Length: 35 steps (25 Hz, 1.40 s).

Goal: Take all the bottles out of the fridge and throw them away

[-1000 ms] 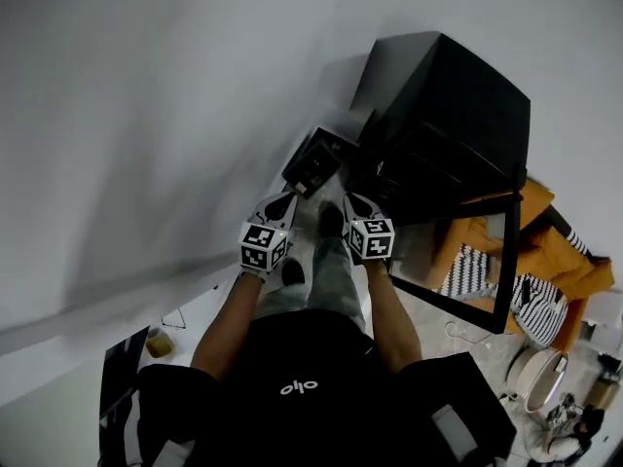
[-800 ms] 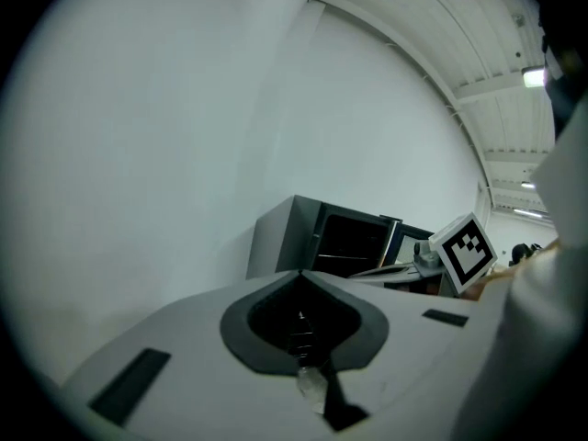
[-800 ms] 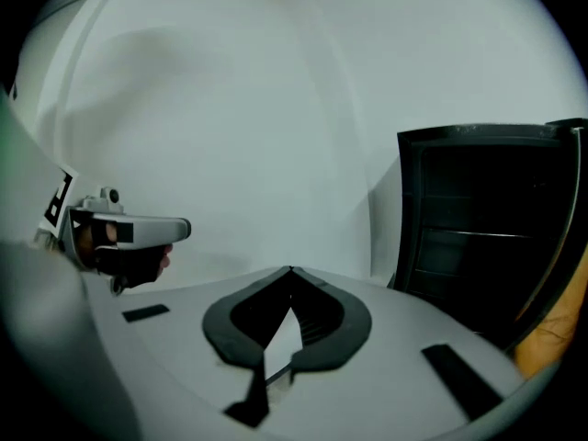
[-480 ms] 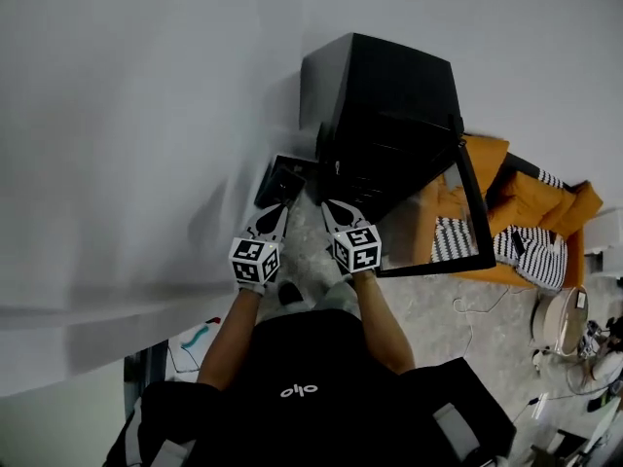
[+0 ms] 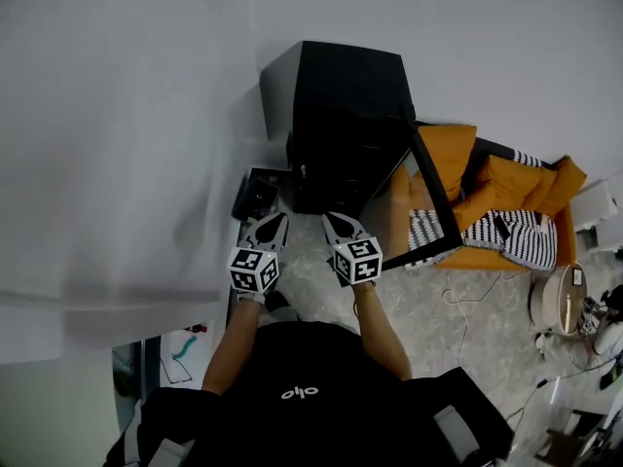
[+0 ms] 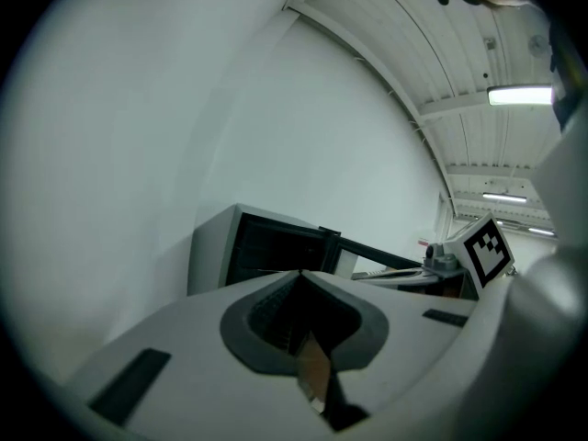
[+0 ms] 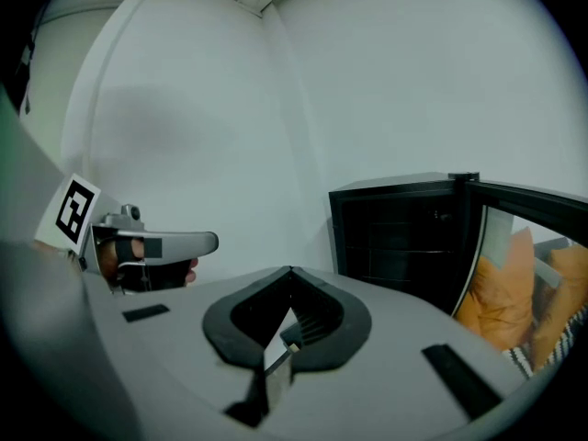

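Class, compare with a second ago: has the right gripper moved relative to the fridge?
Yes. The right gripper, shut and empty, was off the black fridge's wall-side corner. Now it sits squarely before the open front.

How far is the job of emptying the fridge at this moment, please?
Done: the fridge has its door open. In hand: nothing; the left gripper and the right gripper are shut and empty, in front of the fridge. Left: seemingly everything; no bottle shows outside, and the dark inside shows none clearly.

Black fridge (image 5: 350,115); orange cushions (image 5: 506,188), perhaps; black-and-white striped cloth (image 5: 516,236)
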Each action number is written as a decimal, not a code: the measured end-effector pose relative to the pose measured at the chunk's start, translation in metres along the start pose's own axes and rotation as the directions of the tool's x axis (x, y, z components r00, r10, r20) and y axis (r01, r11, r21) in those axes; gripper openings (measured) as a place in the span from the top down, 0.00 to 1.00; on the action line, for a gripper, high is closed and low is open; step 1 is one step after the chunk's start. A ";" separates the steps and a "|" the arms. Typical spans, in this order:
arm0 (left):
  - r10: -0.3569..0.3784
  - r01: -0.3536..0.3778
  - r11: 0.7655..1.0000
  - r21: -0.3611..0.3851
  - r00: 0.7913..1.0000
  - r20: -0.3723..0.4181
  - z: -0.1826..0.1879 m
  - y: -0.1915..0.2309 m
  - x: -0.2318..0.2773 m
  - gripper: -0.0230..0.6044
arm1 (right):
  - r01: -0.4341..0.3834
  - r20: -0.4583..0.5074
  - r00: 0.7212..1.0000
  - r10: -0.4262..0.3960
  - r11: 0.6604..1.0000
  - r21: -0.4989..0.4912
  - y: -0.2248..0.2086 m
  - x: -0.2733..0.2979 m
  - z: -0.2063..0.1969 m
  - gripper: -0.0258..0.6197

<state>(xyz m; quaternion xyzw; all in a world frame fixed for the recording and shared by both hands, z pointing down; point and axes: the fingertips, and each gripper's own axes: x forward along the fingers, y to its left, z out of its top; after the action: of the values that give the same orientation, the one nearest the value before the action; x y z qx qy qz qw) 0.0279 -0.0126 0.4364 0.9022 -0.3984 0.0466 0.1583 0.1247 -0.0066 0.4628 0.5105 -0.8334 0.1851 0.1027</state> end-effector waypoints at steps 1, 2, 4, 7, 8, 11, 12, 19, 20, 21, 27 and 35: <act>-0.004 0.004 1.000 0.008 1.000 -0.004 -0.002 -0.014 0.002 0.95 | 0.004 0.003 1.000 -0.004 1.000 0.004 -0.006 -0.012 -0.002 0.95; -0.008 0.008 1.000 0.017 1.000 -0.009 -0.005 -0.028 0.003 0.95 | 0.007 0.004 1.000 -0.007 1.000 0.007 -0.011 -0.025 -0.005 0.95; -0.013 0.014 0.999 0.029 1.000 -0.017 -0.012 -0.055 0.004 0.95 | 0.013 0.003 1.000 -0.013 1.000 0.011 -0.023 -0.049 -0.012 0.95; -0.011 0.012 0.999 0.033 1.000 -0.028 -0.021 -0.089 0.005 0.95 | 0.018 0.006 1.000 -0.018 1.000 0.019 -0.039 -0.081 -0.021 0.95; -0.010 0.011 0.999 0.035 0.999 -0.032 -0.024 -0.099 0.005 0.95 | 0.019 0.007 1.000 -0.019 1.000 0.023 -0.044 -0.091 -0.024 0.95; -0.005 0.007 0.999 0.044 0.999 -0.039 -0.032 -0.125 0.003 0.95 | 0.019 0.008 1.000 -0.019 0.999 0.031 -0.056 -0.117 -0.034 0.95; -0.002 0.004 0.999 0.046 0.999 -0.041 -0.035 -0.133 0.002 0.95 | 0.018 0.007 1.000 -0.018 0.999 0.032 -0.059 -0.125 -0.037 0.95; 0.017 -0.015 0.998 0.053 0.999 -0.044 -0.053 -0.179 -0.008 0.95 | 0.007 -0.008 1.000 -0.007 0.999 0.032 -0.072 -0.176 -0.061 0.95; 0.016 -0.014 0.998 0.054 0.999 -0.043 -0.055 -0.185 -0.010 0.95 | 0.007 -0.007 1.000 -0.007 0.999 0.032 -0.072 -0.181 -0.063 0.95; 0.016 -0.013 0.998 0.056 0.999 -0.044 -0.058 -0.191 -0.012 0.95 | 0.007 -0.005 1.000 -0.007 0.999 0.031 -0.073 -0.187 -0.065 0.95; 0.019 -0.017 0.998 0.056 0.999 -0.039 -0.068 -0.216 -0.020 0.95 | -0.009 0.000 1.000 0.009 1.000 0.013 -0.074 -0.209 -0.071 0.95; 0.042 -0.040 0.998 0.055 0.999 -0.019 -0.076 -0.226 -0.041 0.95 | -0.030 0.005 1.000 0.030 0.999 -0.012 -0.061 -0.226 -0.081 0.95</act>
<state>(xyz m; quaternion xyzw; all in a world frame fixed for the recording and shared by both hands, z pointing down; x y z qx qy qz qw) 0.1695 0.1837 0.4438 0.8973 -0.4138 0.0698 0.1367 0.2804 0.1853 0.4674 0.4977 -0.8424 0.1805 0.1005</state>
